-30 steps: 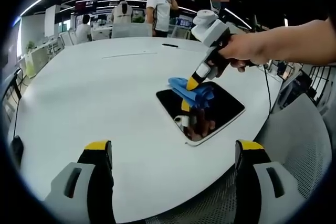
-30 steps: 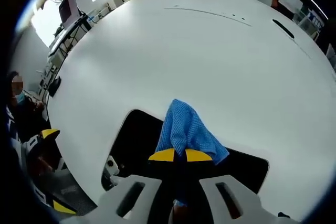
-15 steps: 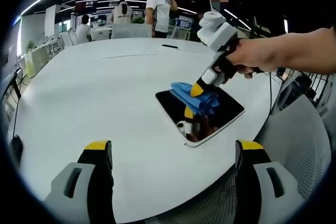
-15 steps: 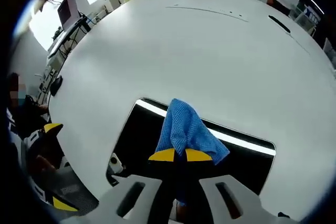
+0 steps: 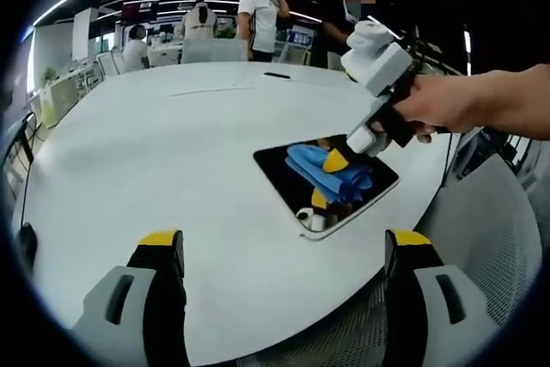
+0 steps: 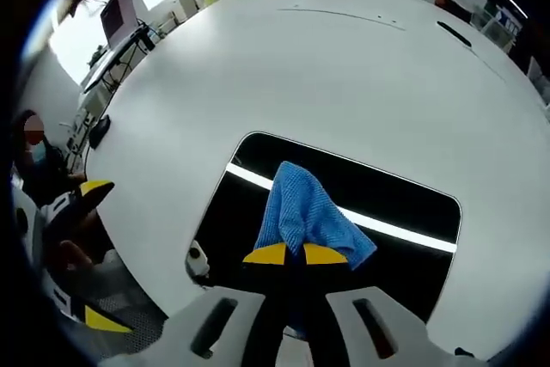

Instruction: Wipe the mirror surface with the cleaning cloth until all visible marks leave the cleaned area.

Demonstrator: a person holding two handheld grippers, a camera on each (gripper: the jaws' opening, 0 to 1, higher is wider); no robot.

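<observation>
A dark rectangular mirror (image 5: 296,174) (image 6: 404,199) with rounded corners lies flat on the white table (image 5: 155,152), close to its near right edge. On it rests a blue cleaning cloth (image 5: 331,174) (image 6: 305,212), and my right gripper (image 5: 338,159) (image 6: 296,254) is shut on the cloth, pressing it to the glass. A hand (image 5: 447,105) holds that gripper from the right. My left gripper (image 5: 284,251) is open and holds nothing, its yellow-tipped jaws wide apart well short of the mirror. The mirror reflects a bright ceiling light strip (image 6: 378,228).
The table (image 6: 344,66) is large, white and oval, with a dark flat object (image 5: 277,75) (image 6: 454,33) far across it. Several people (image 5: 262,10) stand or sit beyond it. A seated person (image 6: 39,169) is at the table's left edge. A grey mesh chair (image 5: 490,247) is right.
My right gripper has dragged the blue cloth across the mirror toward its right, near side. The left gripper has stayed put.
</observation>
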